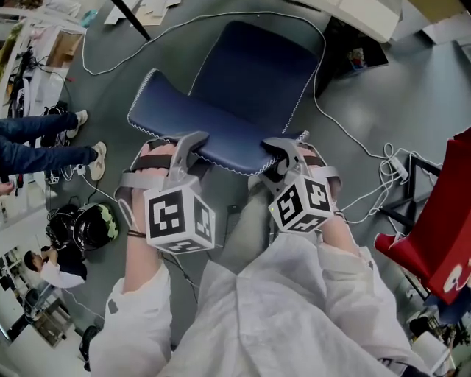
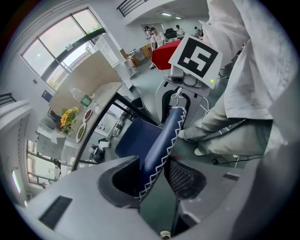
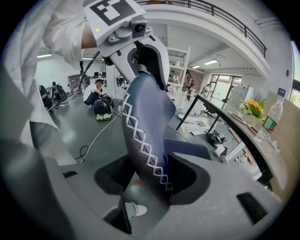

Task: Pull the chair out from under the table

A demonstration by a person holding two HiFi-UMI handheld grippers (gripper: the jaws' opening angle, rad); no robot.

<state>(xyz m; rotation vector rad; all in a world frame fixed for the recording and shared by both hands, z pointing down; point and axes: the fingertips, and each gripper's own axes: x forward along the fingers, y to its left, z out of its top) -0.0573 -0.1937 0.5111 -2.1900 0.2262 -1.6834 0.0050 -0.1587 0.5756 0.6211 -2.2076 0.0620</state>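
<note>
Firstly, head view: grey glossy floor (image 1: 375, 110), with a white cable (image 1: 321, 110) looped round the chair (image 1: 250, 74), which has navy upholstery with white zigzag stitching on its edges. Left of the chair are a person's legs in jeans (image 1: 44, 143) and a black helmet (image 1: 92, 224); right of it is a red object (image 1: 434, 235). Beyond the chair lies a pale table (image 1: 368, 15) edge; whether the seat reaches under it cannot be told. Left gripper (image 1: 188, 151) and right gripper (image 1: 283, 158) sit on the near top edge of the backrest (image 1: 213, 129), one toward each end

Next, left gripper view: open-plan room with large windows. Beyond the chair stands the table on black legs, carrying sunflowers (image 2: 69, 118) and dishes. The backrest edge runs upright between the jaws, its stitched seam against one pad and the mesh pad at its other face. The jaws are at middling width, clamped on the chair

Lastly, right gripper view: high white hall with a railed gallery overhead. The table is right of the chair and bears a bottle (image 3: 277, 110); a seated person (image 3: 93, 91) is on the floor to its left. The backrest fills the gap between the jaws, which are set fairly wide and gripping the padded edge
</note>
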